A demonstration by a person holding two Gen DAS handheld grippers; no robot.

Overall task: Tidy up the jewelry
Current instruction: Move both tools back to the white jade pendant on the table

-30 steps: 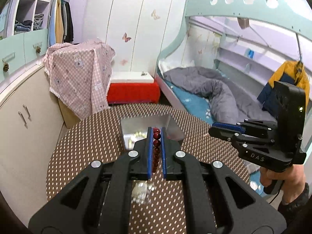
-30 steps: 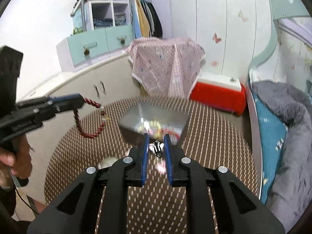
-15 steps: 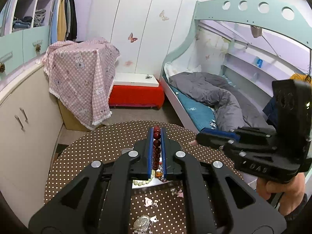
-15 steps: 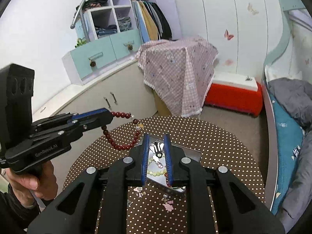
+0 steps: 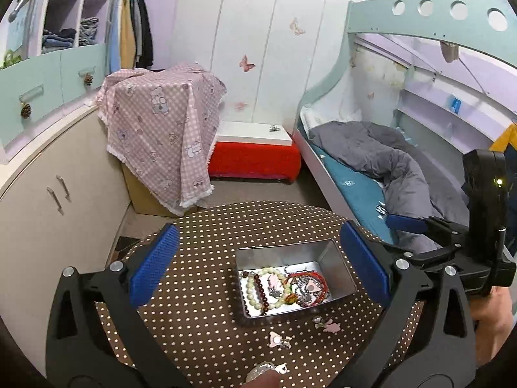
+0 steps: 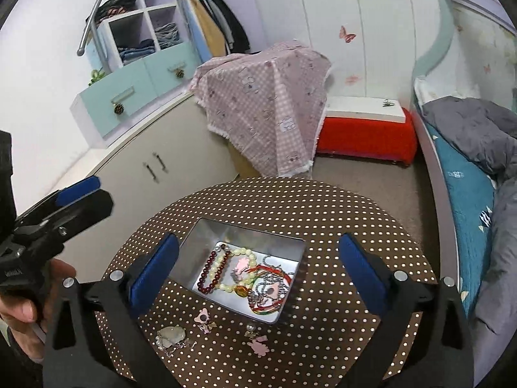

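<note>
Both sets of jaws just opened wide and empty; red bead bracelet [image 5: 260, 291] now inside metal tin [image 5: 336, 266].

Left wrist view: left gripper [image 5: 258, 270] spread over tin, holding nothing. Loose pink charm [image 5: 276, 339] on dotted table [image 5: 194, 307], nearer camera than tin.

Right wrist view: right gripper [image 6: 257, 270] likewise spread, empty. Silver pendant [image 6: 171, 336] left of tin's near corner, closer to left gripper.

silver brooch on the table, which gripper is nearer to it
Left, probably. The silver brooch lies centred just under the left gripper; from the right gripper it sits off to its left side. Both jaws have just opened, nothing held.
</note>
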